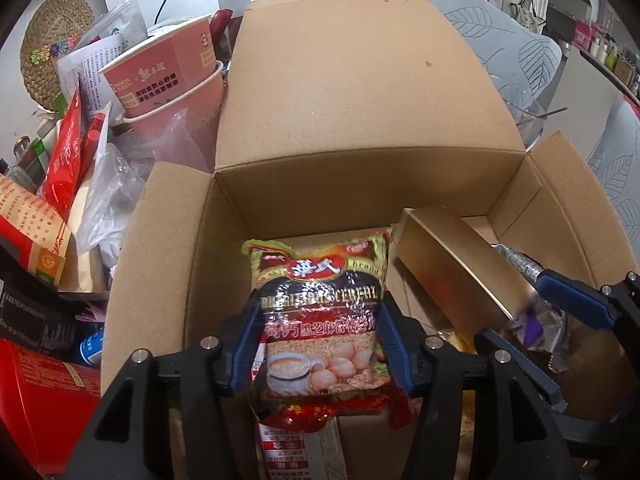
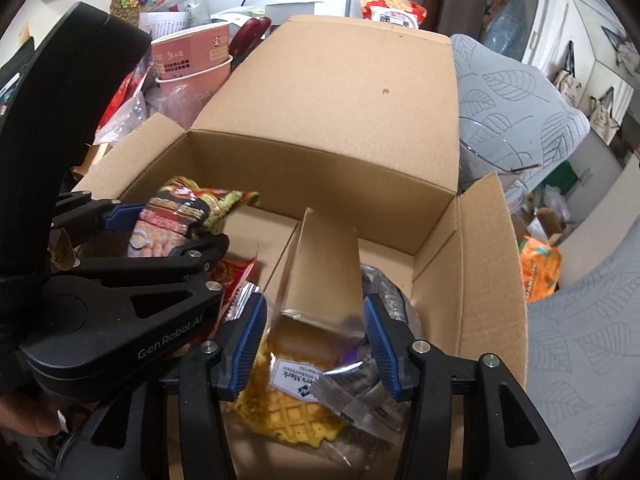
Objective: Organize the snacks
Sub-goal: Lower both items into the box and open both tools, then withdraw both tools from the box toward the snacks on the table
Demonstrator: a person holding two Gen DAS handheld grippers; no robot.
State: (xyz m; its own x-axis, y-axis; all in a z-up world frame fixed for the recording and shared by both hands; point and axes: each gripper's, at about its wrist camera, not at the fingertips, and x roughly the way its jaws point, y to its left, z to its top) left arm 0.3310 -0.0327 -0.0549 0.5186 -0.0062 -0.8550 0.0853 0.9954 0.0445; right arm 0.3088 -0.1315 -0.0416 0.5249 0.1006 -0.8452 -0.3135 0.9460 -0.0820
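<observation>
Our left gripper clamps a cereal packet by its sides, held upright above the open cardboard box, toward its left side. Our right gripper hangs over the box's right half, its blue pads spread around a clear waffle packet and a silver wrapper, beside a gold carton; we cannot tell whether it grips them.
</observation>
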